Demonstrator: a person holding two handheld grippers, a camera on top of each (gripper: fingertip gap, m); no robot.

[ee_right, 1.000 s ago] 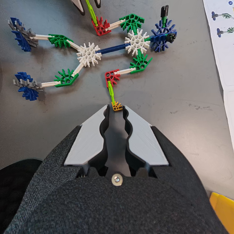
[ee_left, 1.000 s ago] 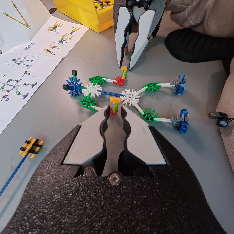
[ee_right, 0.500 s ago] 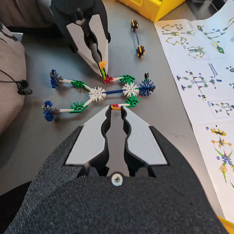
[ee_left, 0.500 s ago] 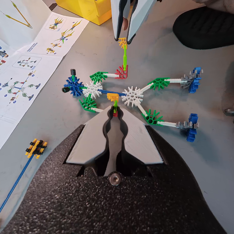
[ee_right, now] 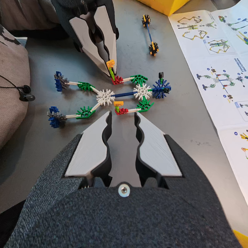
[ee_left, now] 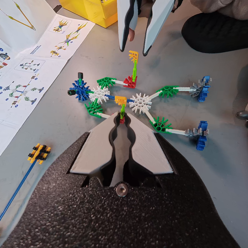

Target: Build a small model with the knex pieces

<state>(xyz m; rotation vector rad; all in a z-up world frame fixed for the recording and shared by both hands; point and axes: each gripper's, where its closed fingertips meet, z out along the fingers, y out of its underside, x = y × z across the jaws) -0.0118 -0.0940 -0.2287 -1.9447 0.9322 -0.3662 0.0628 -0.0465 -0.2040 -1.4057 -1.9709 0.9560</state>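
L gripper [ee_left: 121, 115] is clamped on the near lime rod [ee_left: 122, 112] of the rod-and-connector model [ee_left: 140, 102], flat on the grey table [ee_left: 201, 187]. R gripper [ee_right: 122, 113] stands spread, empty, beside it. Model looks light, snap joints prob. fragile; best gripped at rods/hubs.

Grey table [ee_left: 174, 187] with toy model [ee_left: 140, 102], instruction sheet [ee_left: 26, 75].

I seem to be working at a hobby or toy-building bench: a bare grey tabletop [ee_left: 174, 201] scuffed ahead of my right claw, an unfolded white instruction sheet [ee_right: 214, 83] with coloured diagrams off to its right, a yellow parts box [ee_left: 96, 12] beyond, and a colourful plastic rod-and-connector model [ee_right: 107, 96] just in front.
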